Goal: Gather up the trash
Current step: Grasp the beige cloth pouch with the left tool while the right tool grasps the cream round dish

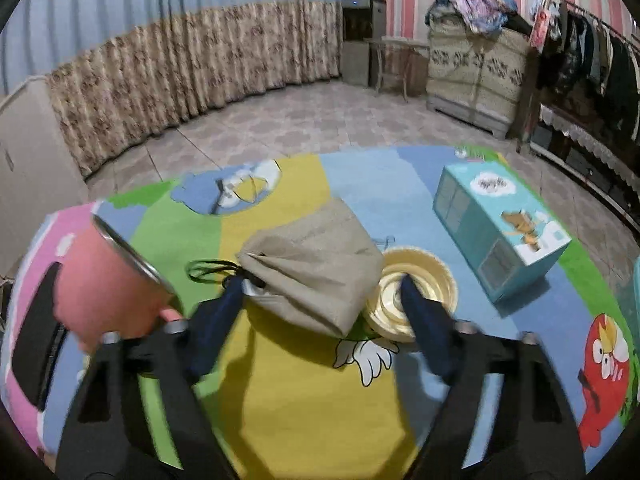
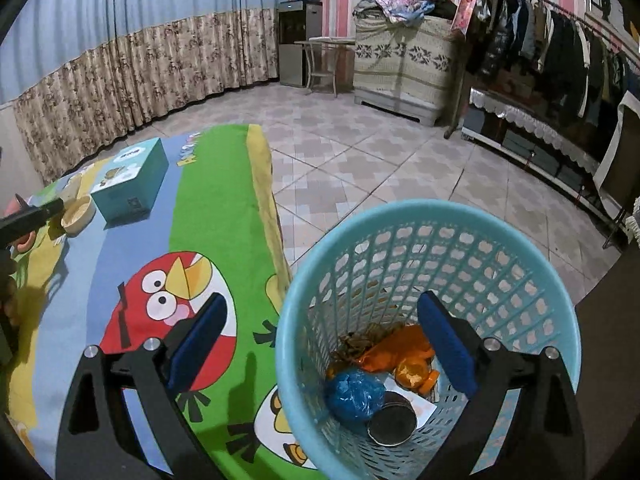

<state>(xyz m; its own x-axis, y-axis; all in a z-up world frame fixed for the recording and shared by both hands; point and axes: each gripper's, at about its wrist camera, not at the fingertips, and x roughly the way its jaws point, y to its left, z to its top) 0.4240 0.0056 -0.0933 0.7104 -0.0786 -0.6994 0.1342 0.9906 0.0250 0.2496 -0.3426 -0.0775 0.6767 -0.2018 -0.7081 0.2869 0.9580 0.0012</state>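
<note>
left wrist view: left gripper (image 1: pixel 324 284) spread wide around a tan drawstring cloth pouch (image 1: pixel 312 264); right gripper (image 2: pixel 322 322) wide over a light blue plastic lattice basket (image 2: pixel 552 304).

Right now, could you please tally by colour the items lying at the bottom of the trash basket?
In the turquoise basket, seen from the right wrist:
Orange: 2, a crinkled wrapper and a small jar
Blue: 1, a crumpled bag
Dark: 1, a round lid or can
White: 1, a paper sheet
Brown: 1, a pile of scraps
Total: 6
</note>
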